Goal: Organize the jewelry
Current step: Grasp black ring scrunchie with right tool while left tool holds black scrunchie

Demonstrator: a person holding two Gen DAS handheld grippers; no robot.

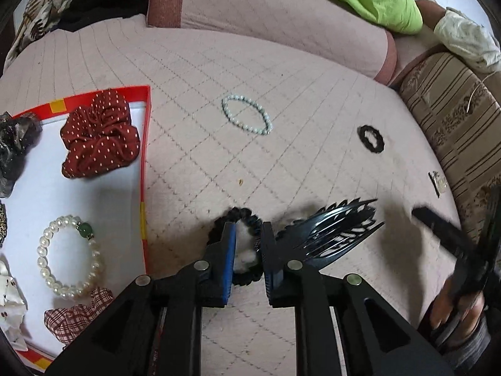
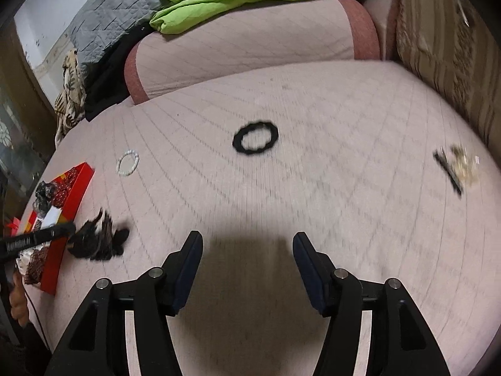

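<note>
Your left hand-held gripper (image 1: 248, 244): fingers closed in on a black scrunchie with a white tuft (image 1: 242, 250), which lies on the pink quilted bed cover (image 1: 194, 144) and sits pinched between the blue pads.

Black hair comb (image 1: 332, 232): just right of that scrunchie, touching your left hand-held gripper's right finger.

Red-rimmed tray (image 1: 145, 169): left of the gripper. Contents: dark red dotted scrunchie (image 1: 100, 134) at the far end, pearl bracelet with a green bead (image 1: 70, 255) nearer, plaid scrunchie (image 1: 75, 316) nearest, dark grey scrunchie (image 1: 15, 147) at the far left.

Pale blue bead bracelet (image 1: 247, 114): loose on the cover, far of the gripper.

Small black hair tie (image 2: 255, 138): far of your right hand-held gripper (image 2: 247, 244), well apart from it.

Your right hand-held gripper: fingers spread wide, nothing between them.

Hair clip with a pale ornament (image 2: 457, 169): far right on the cover, blurred.
</note>
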